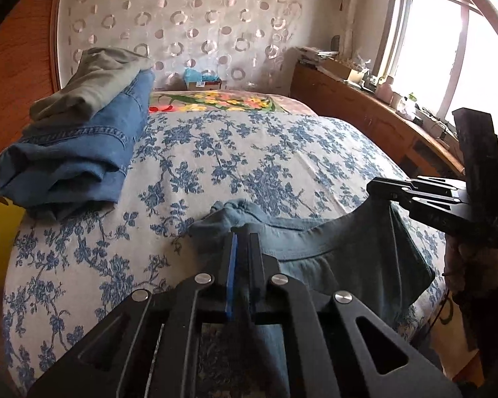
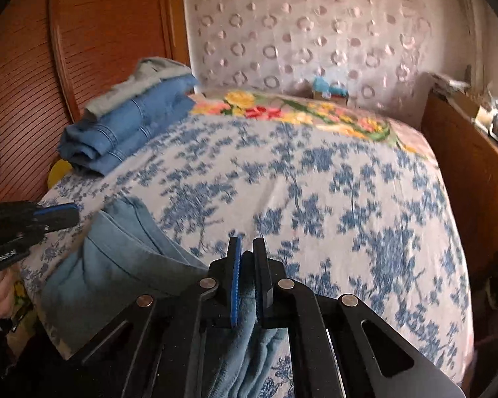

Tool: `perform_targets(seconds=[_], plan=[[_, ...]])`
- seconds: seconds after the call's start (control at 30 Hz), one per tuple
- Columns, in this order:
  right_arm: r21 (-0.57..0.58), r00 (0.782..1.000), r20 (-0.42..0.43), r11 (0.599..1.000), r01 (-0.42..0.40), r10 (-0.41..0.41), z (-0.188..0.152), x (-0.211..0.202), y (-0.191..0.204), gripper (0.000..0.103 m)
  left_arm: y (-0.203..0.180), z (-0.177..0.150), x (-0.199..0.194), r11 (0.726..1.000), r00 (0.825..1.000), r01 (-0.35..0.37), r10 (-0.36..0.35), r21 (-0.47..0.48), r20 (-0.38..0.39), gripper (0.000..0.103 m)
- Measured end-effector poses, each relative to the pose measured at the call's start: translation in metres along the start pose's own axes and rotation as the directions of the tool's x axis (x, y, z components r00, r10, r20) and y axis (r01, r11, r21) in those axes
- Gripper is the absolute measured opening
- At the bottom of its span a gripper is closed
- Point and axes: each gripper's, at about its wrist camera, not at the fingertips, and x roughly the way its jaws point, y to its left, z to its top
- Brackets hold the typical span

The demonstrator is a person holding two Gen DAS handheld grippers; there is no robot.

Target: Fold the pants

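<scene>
Grey-blue pants (image 1: 342, 248) hang between my two grippers over the near edge of the bed. My left gripper (image 1: 244, 232) is shut on the waistband at one end. My right gripper (image 2: 248, 248) is shut on the waistband at the other end; it shows in the left wrist view (image 1: 378, 192) at the right. The pants (image 2: 123, 255) stretch from my right gripper to the left gripper (image 2: 73, 214) at the left of the right wrist view. The lower legs hang out of sight below.
The bed (image 1: 249, 152) has a blue floral sheet. A stack of folded jeans and a grey-green garment (image 1: 83, 132) lies at its far left. A wooden sideboard (image 1: 365, 112) with clutter stands at the right under a window. A wooden wardrobe (image 2: 66, 49) is at the left.
</scene>
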Motion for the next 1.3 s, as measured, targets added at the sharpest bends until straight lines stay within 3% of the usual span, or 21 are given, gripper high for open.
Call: perform_targets(seconds=[0.07,0.1,0.17,0.2,0.6,1.03,1.17,1.23,1.3], plan=[[0.014,1.000,0.006,1.000,-0.005,0.005,-0.003,-0.006,-0.002,0.014,0.000,-0.002,-0.001,1.000,1.000,0.001,-0.001,-0.001,-0.010,0.022],[0.013,1.000,0.009,1.000,-0.008,0.008,-0.005,-0.010,-0.001,0.019,-0.001,-0.005,-0.002,1.000,1.000,0.002,-0.002,0.002,-0.010,0.025],[0.007,1.000,0.014,1.000,-0.005,0.005,-0.010,-0.022,0.000,0.030,-0.002,-0.009,-0.006,1.000,1.000,0.012,-0.012,0.006,-0.008,0.045],[0.007,1.000,0.014,1.000,-0.010,0.010,-0.014,-0.028,0.000,0.034,-0.003,-0.012,-0.007,1.000,1.000,0.020,-0.020,0.006,-0.006,0.047],[0.012,0.998,-0.011,0.998,-0.063,0.064,-0.081,-0.095,0.009,0.034,-0.017,-0.052,-0.008,0.999,0.997,0.035,-0.033,0.027,-0.076,0.048],[0.022,0.992,-0.075,0.995,-0.098,0.099,-0.098,-0.084,0.025,0.034,-0.020,-0.064,-0.003,0.998,0.997,0.003,0.002,0.062,-0.080,0.051],[0.033,0.993,-0.073,0.995,-0.091,0.093,-0.100,-0.082,0.022,0.025,-0.019,-0.064,-0.003,0.998,0.997,0.004,0.000,0.061,-0.071,0.051],[0.031,0.994,-0.066,0.996,-0.089,0.091,-0.101,-0.082,0.021,0.011,-0.020,-0.064,-0.003,0.998,0.998,0.004,0.000,0.062,-0.068,0.051],[0.030,0.997,-0.038,0.998,-0.061,0.062,-0.102,-0.088,0.018,0.008,-0.020,-0.064,-0.003,0.998,0.998,0.004,0.000,0.062,-0.067,0.051]])
